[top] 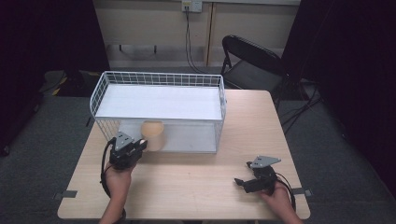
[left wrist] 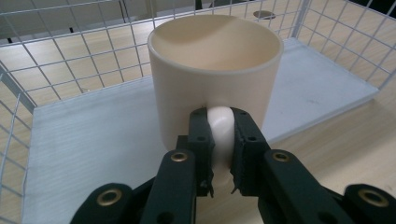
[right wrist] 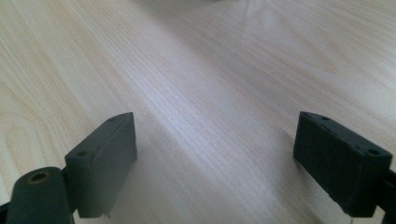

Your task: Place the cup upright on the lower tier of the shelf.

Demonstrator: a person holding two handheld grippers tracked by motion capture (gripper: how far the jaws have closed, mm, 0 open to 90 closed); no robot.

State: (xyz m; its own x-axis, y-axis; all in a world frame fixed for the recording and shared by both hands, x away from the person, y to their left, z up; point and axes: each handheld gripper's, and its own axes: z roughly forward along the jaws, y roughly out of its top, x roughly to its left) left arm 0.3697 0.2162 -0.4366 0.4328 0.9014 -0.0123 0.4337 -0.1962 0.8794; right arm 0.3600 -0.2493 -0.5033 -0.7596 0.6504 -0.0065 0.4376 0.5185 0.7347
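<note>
Holding cup (left wrist: 215, 70) by handle (left wrist: 220, 130), your left gripper (left wrist: 219, 140) had jaws squeezed shut on it; cup stood upright, straight ahead of fingers, at open front of wire basket (top: 159, 79); right gripper (top: 252, 183) rested far off, jaws wide, nothing between.

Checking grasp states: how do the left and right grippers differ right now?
The left gripper is shut on the cream mug's handle; the right gripper stands open, nothing between its jaws. The left sits at the wire basket's open front, the right over bare table at the near edge. Both have black jaws.
</note>
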